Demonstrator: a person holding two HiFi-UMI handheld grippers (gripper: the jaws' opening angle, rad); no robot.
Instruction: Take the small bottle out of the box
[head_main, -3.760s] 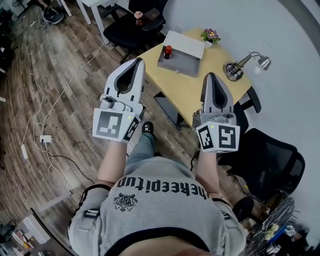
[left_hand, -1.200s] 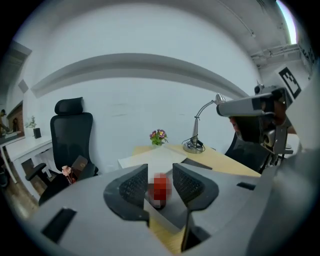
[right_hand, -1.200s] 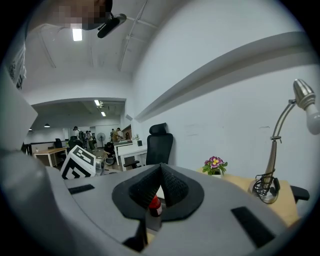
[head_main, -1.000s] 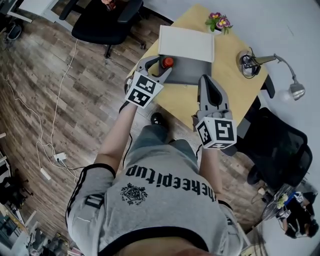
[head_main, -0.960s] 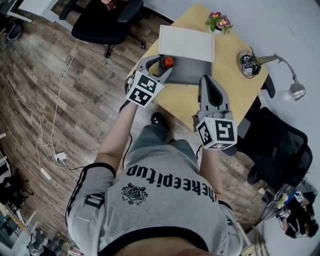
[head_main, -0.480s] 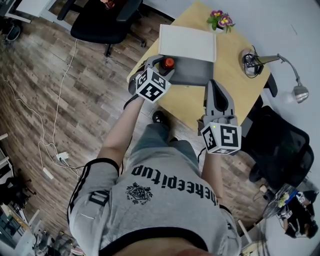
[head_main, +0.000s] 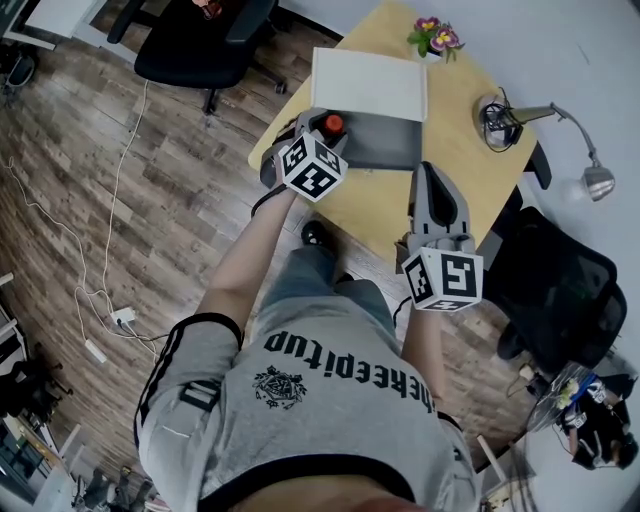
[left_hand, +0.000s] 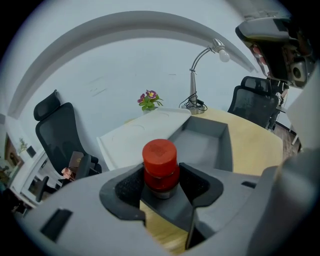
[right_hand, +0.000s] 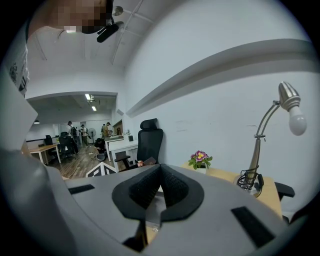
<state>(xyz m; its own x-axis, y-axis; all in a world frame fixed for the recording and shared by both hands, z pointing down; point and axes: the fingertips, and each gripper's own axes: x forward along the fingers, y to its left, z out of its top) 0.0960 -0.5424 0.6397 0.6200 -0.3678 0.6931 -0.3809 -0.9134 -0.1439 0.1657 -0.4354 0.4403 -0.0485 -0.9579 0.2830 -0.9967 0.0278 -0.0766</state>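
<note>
The left gripper (left_hand: 161, 176) is clenched on the small bottle (left_hand: 160, 159): in the left gripper view its two dark pads (left_hand: 131, 186) meet the bottle's red body on either side, below the wider red cap, which stands clear above them. The bottle is upright and still inside the grey box (left_hand: 223, 148), at the box's left end as the head view shows it, with its base down in the near corner (whether the base still rests on the box floor cannot be told). The box sits open on a yellow wooden table (left_hand: 257, 145), and its white lid (left_hand: 132, 136) lies flat beyond it, against the far edge of the box. The right gripper (right_hand: 160, 186) is shut with nothing in it; in the right gripper view its ribbed pads are pressed together along one seam. In the head view it is held over the near part of the table, its tip pointing toward the box's near right corner, well apart from the bottle. A small pot of pink and yellow flowers (head_main: 432, 37) stands at the table's far corner behind the lid, and a silver desk lamp (head_main: 510, 113) stands at the right side, its bent neck reaching out past the table edge. A black office chair (head_main: 190, 38) stands on the plank floor to the left of the table, another (head_main: 562, 292) to its right.
</note>
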